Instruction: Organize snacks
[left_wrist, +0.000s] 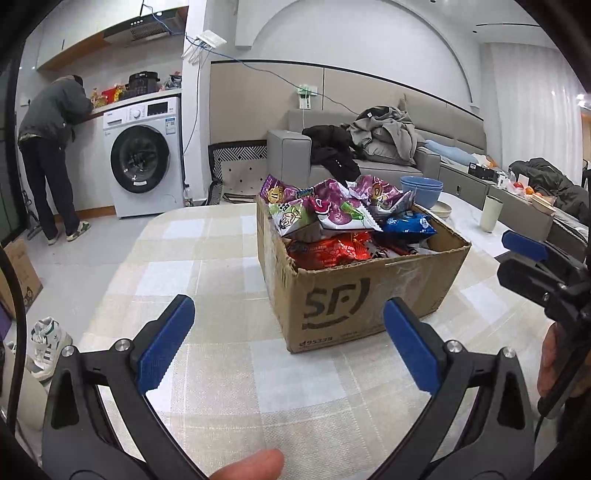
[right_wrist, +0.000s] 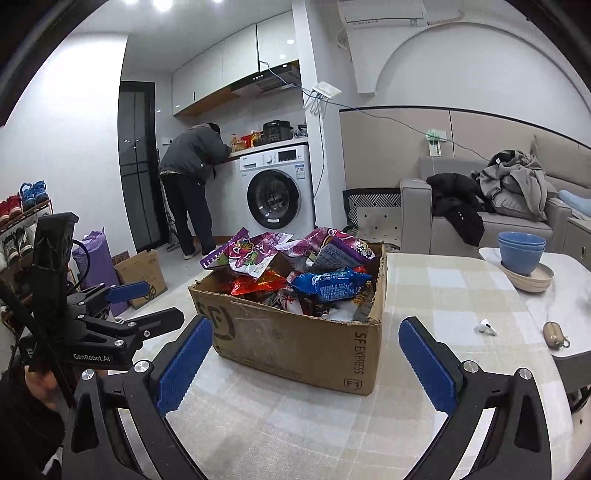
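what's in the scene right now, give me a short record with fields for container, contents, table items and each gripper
container: brown cardboard shipping box, open top, standing on the checked tablecloth
contents: heaped snack packets, purple ones on top, a blue packet, red ones lower
table items: stacked blue bowls on a beige plate, white earbud, tan earbud case, pale cup
left gripper: open, empty, short of the box
right gripper: open, empty, short of the box

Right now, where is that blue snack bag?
The blue snack bag lies on top of the pile inside the cardboard box on the table, toward the box's right side in both wrist views, just below the purple packets.
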